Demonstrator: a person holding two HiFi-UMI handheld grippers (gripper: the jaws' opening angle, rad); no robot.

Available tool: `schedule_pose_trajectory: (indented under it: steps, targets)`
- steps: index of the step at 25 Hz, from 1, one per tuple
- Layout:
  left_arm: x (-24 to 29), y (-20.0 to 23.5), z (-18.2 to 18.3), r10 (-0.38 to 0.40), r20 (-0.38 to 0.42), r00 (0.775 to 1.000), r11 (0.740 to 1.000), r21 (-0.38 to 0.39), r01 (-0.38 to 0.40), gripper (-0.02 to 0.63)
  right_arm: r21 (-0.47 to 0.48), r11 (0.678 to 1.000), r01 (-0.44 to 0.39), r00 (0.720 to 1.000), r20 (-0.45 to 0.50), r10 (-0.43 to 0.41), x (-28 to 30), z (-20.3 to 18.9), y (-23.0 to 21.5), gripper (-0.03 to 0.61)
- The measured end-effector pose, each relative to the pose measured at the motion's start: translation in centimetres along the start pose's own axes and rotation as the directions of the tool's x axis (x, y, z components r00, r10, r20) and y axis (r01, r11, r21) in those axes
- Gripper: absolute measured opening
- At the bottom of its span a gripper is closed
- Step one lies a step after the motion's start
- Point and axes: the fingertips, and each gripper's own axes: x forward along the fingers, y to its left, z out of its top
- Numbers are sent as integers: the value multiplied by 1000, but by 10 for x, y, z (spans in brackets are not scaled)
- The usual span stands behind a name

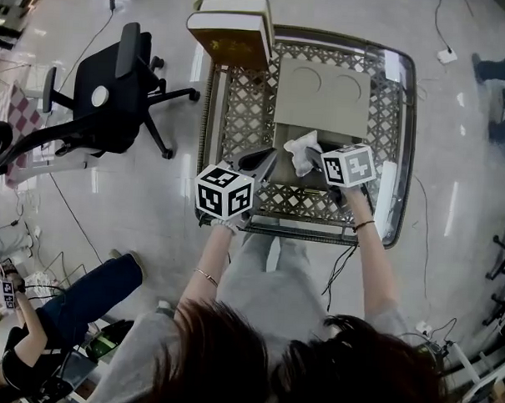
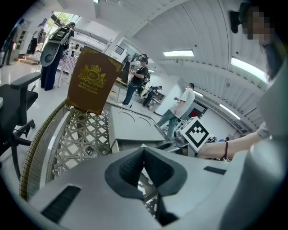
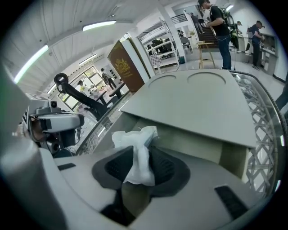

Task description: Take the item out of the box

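Observation:
An open grey cardboard box [image 1: 290, 138] stands on the lattice table [image 1: 240, 112], its lid [image 1: 324, 98] tipped back. My right gripper [image 1: 313, 160] is shut on a crumpled white item [image 1: 303, 150], holding it just over the box's near edge. In the right gripper view the white item [image 3: 137, 152] is pinched between the dark pads [image 3: 164, 168], with the lid [image 3: 198, 99] behind it. My left gripper [image 1: 268, 158] hovers to the left of the box with its jaws shut and nothing held. Its tips [image 2: 144, 150] meet in the left gripper view.
A brown box with a gold crest [image 1: 232, 35] stands upright at the table's far left corner. A black office chair [image 1: 116, 82] is left of the table. A seated person [image 1: 72, 305] is at the lower left, and cables lie on the floor.

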Motion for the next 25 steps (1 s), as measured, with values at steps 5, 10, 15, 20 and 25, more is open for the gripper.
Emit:
schedule_pose_trajectory:
  steps: [5,10,15,20,25]
  targets:
    - [3,-1,-2,-3,-9,1000,1000,-1,3,17,-15,1000,-5,1000,-11,5,1,-1,2,86]
    - [-1,-3,-1,-3,-10,1000,1000,-1,3,17,10,1000,-6,1000,7,6,-6,-1,4,73]
    - [-6,-6,6,0,10,1000,1000,5,0,17,39,999,-18,998,56,16,-20,7,10,72]
    - [-14,-17,16,-14,30,999,1000,22,13,17,36,999,-37,993,112,33,-36,15,19,71]
    - [-23,-32,27,-34,46,998,998,60,31,17,28,999,-21,987,160,16,-61,25,27,71]
